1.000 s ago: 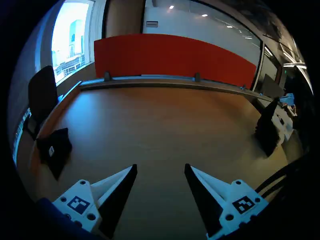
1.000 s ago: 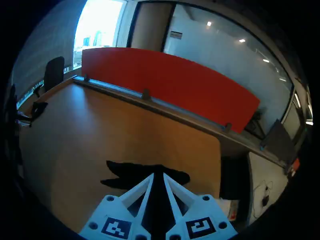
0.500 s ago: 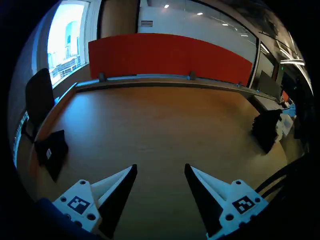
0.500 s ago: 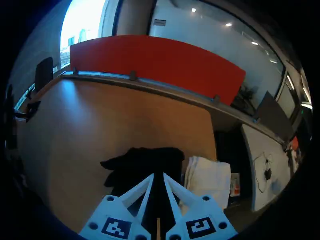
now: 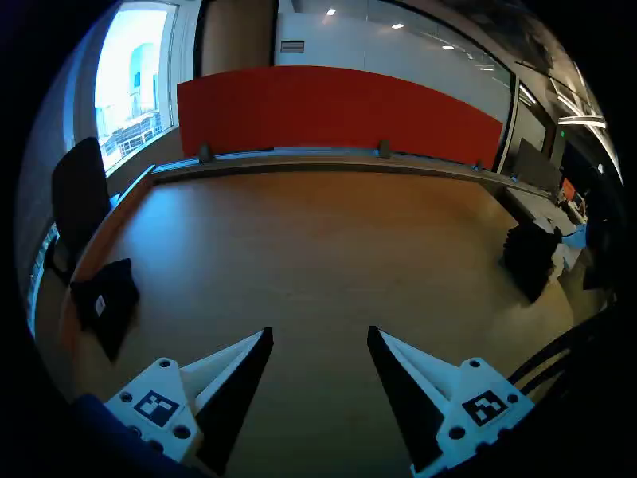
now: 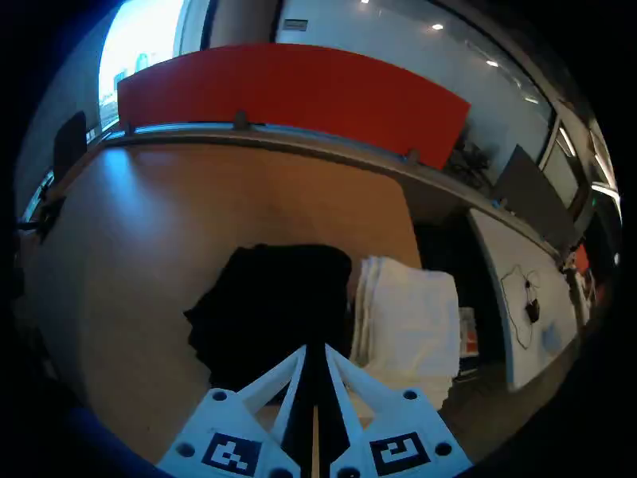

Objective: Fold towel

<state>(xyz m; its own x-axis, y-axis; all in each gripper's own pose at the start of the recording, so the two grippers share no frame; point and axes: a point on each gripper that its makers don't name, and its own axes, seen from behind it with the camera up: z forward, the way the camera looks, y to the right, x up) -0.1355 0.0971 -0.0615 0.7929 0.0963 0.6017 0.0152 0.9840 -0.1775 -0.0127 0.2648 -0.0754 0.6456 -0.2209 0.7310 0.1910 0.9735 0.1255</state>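
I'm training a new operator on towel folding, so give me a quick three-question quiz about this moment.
1. True or false: the left gripper is open.
2. In the right gripper view, what lies just right of the black towel? A) white folded towels B) a mug C) a book
3. Fill in: the right gripper is ___.
Key: 1 true; 2 A; 3 shut.
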